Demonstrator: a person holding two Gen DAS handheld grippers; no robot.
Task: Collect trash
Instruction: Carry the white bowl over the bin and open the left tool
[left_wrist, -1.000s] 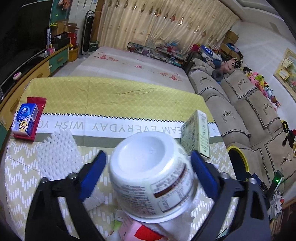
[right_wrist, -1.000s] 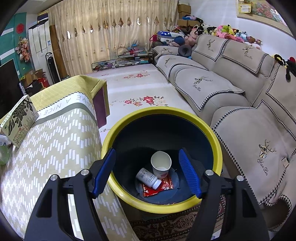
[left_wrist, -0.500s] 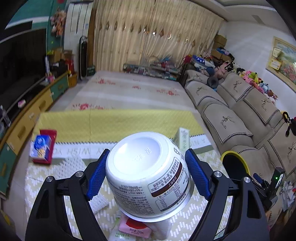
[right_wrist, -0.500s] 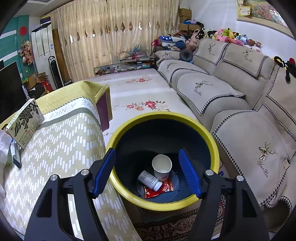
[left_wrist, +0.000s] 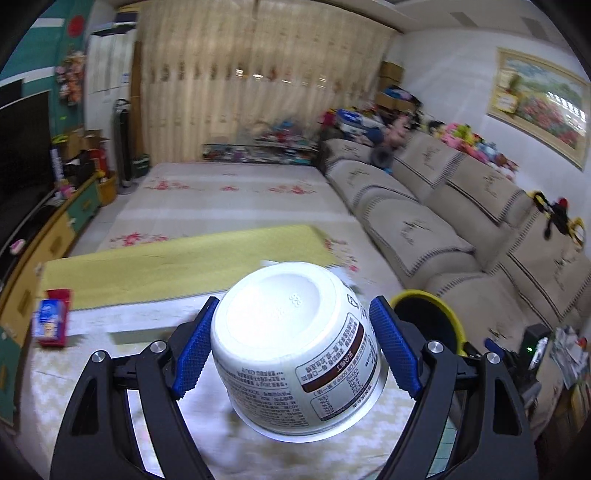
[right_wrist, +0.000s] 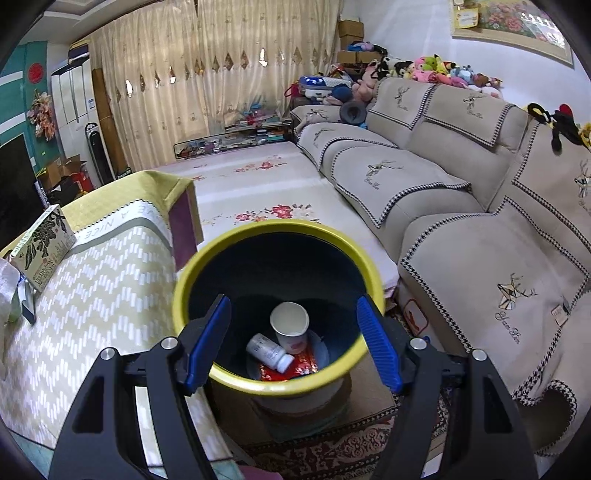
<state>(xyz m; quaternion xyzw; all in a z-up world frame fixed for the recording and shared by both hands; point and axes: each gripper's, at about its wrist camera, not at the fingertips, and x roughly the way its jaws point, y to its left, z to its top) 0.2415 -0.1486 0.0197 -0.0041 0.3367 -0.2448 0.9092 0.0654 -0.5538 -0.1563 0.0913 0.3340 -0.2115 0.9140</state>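
My left gripper (left_wrist: 295, 339) is shut on a white instant-noodle bowl (left_wrist: 291, 343), held bottom-forward above the table (left_wrist: 177, 258). The yellow-rimmed bin (left_wrist: 432, 314) stands low to the right of the bowl. In the right wrist view my right gripper (right_wrist: 293, 339) is open and empty just above the bin's (right_wrist: 273, 380) mouth. Inside the bin lie a paper cup (right_wrist: 290, 325), a small white bottle (right_wrist: 267, 350) and a red wrapper (right_wrist: 295, 367).
A blue-and-red carton (left_wrist: 50, 321) lies at the table's left edge. A leaf-printed box (right_wrist: 42, 243) rests on the tablecloth (right_wrist: 92, 295) left of the bin. A beige sofa (right_wrist: 480, 240) runs along the right. A patterned rug (right_wrist: 332, 450) lies under the bin.
My left gripper has risen with the bowl and swung right, so the table items below it dropped from view and the bin came closer. My right gripper stayed open over the bin.
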